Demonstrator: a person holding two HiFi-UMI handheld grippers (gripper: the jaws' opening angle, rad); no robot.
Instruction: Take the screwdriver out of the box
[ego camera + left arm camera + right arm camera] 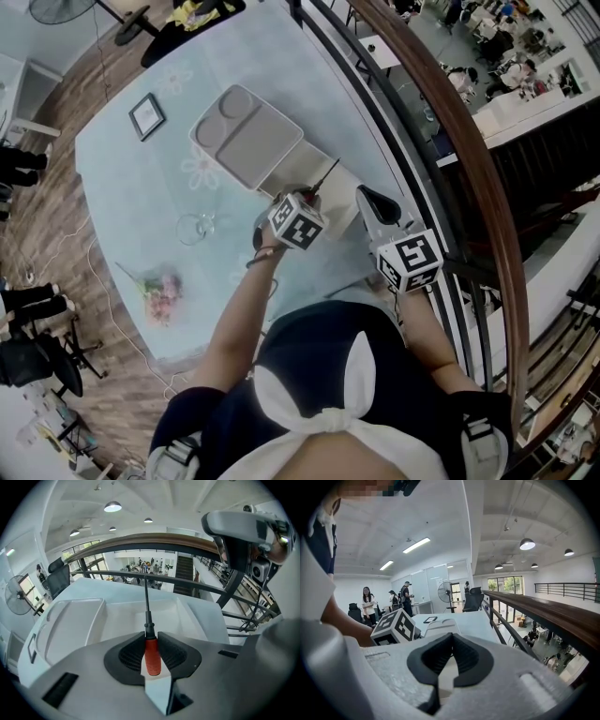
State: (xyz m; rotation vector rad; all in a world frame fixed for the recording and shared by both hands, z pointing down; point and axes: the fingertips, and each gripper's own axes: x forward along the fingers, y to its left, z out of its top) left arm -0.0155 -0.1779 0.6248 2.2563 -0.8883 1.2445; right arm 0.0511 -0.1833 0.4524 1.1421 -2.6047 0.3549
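Note:
My left gripper [151,637] is shut on the red handle of the screwdriver [151,654]. Its thin black shaft points up and away from the jaws, above the open white box [187,613]. In the head view the left gripper [312,194] hangs over the box [339,192] with the screwdriver [327,176] sticking out toward the lid [248,138], which lies open and flat on the table. My right gripper [371,204] hovers just right of the box. In its own view the right gripper [451,637] has its jaws together with nothing between them.
On the pale blue table [141,178] lie a small dark-framed picture [147,115], a clear glass [195,227] and a bunch of flowers [159,286]. A wooden-topped railing [450,131] runs close along the table's right side. People stand far off in the room [368,603].

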